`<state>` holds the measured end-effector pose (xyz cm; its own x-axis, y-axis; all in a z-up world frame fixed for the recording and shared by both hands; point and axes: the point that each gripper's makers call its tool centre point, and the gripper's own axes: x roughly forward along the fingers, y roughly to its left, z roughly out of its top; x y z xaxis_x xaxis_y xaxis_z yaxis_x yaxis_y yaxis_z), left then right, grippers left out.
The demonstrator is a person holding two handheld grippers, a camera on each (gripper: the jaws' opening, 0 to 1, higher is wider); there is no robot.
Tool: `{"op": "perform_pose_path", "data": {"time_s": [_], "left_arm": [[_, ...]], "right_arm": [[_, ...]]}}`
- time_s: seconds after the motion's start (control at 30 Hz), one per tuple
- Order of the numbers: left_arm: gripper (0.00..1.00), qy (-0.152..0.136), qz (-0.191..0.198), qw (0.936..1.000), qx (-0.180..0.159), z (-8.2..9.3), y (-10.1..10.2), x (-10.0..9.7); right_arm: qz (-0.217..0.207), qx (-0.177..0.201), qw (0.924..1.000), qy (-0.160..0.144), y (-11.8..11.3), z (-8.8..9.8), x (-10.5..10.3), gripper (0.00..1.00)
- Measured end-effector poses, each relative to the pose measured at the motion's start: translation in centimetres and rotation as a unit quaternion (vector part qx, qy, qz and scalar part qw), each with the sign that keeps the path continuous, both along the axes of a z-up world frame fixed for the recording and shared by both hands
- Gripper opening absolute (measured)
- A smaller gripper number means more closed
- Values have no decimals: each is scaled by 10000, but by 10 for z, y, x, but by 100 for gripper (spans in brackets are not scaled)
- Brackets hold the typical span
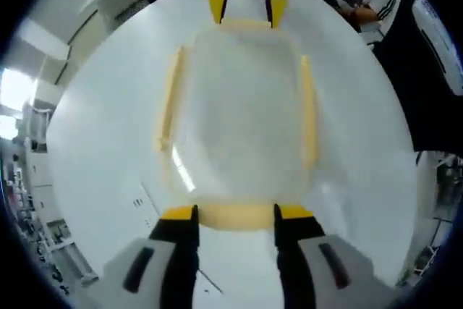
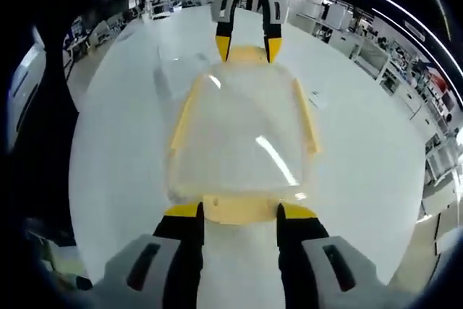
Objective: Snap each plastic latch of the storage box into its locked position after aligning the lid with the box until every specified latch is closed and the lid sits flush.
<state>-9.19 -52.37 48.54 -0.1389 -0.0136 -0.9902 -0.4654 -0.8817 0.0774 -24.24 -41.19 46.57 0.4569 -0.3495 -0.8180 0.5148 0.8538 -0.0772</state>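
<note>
Lid on, end latches under both grippers, locking not confirmed.

Left gripper: your yellow-tipped jaws stand spread either side of the pale yellow plastic end latch of the clear rectangular storage box, which sits in the middle of the round white table with its translucent lid on and looking aligned. Long yellow side latches seem to lie flat against the rim, though blur hides whether they clicked. Right gripper: your jaws are likewise apart astride the opposite end latch. You likely have both end latches left to press home.
</note>
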Motion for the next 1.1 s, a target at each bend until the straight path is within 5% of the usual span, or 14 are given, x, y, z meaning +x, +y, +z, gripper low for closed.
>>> {"op": "perform_pose_path", "data": {"time_s": [0.4, 1.1], "left_arm": [[40, -26, 475, 9989, 4, 20, 18, 54], [40, -118, 1509, 9885, 43, 15, 49, 183]], "right_arm": [[406, -36, 9992, 33, 2, 21, 43, 40], [1443, 66, 9889, 335, -2, 9, 157, 40]]}}
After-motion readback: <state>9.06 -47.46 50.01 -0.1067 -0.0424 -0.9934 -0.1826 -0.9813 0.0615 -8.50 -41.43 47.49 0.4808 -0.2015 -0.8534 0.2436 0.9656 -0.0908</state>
